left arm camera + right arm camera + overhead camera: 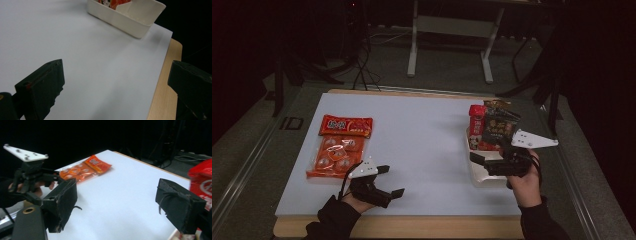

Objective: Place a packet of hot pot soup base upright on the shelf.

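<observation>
In the high view, the right gripper [478, 159] is hovering at the right of the frame over the near end of the white tray [482, 179], its jaws standing wide apart with nothing between them. The tray is sitting at the right edge of the white table sheet [422, 140] and is holding a red snack pack [477, 127] and a dark snack pack [499, 125], both upright at its far end. The left gripper [391, 181] is resting at the lower left of the frame, jaws apart and gripping nothing. An orange snack bag [339, 146] is lying flat at the left of the sheet, well apart from the tray.
</observation>
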Tool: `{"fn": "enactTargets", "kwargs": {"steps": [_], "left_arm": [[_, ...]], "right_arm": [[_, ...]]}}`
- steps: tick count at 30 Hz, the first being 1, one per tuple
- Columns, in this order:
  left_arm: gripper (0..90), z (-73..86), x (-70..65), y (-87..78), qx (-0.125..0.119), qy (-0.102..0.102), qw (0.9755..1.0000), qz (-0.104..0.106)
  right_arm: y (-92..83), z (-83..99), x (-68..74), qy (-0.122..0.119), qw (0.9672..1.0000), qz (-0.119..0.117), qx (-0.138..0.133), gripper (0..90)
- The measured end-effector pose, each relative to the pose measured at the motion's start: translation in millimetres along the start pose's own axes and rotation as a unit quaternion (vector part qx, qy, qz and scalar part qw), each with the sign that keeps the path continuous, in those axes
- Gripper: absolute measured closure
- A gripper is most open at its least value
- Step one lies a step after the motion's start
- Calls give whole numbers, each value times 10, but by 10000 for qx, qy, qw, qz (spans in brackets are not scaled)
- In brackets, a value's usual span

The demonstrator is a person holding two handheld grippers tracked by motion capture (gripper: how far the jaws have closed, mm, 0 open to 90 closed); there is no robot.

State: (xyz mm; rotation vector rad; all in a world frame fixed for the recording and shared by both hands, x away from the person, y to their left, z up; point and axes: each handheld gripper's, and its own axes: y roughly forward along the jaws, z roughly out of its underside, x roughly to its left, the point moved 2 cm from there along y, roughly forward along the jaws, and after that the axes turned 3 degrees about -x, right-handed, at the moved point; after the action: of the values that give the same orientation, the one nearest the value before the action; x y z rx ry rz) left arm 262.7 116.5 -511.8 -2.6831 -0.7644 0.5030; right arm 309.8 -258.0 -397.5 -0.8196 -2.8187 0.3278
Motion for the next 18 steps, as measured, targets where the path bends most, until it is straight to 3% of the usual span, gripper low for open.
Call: {"fn": "enactTargets", "kwargs": {"steps": [4, 6, 12, 17, 18], "left_arm": [[12, -40, -1, -49, 7, 88, 10000, 10], [26, -62, 5, -79, -5, 136, 9999, -25], [48, -143, 56, -213, -38, 210, 9997, -113], [193, -195, 145, -383, -110, 202, 9996, -158], [219, -202, 160, -410, -90, 186, 9995, -243]], "right_arm": [[-14, 85, 86, 45, 9999, -155, 41, 174], [-30, 121, 142, -60, 9999, -110, 45, 174], [-66, 207, 294, -81, 9997, -173, 162, 138], [-116, 245, 359, -56, 9998, -215, 7, 135], [-121, 250, 363, -68, 9997, -220, -5, 135]]}}
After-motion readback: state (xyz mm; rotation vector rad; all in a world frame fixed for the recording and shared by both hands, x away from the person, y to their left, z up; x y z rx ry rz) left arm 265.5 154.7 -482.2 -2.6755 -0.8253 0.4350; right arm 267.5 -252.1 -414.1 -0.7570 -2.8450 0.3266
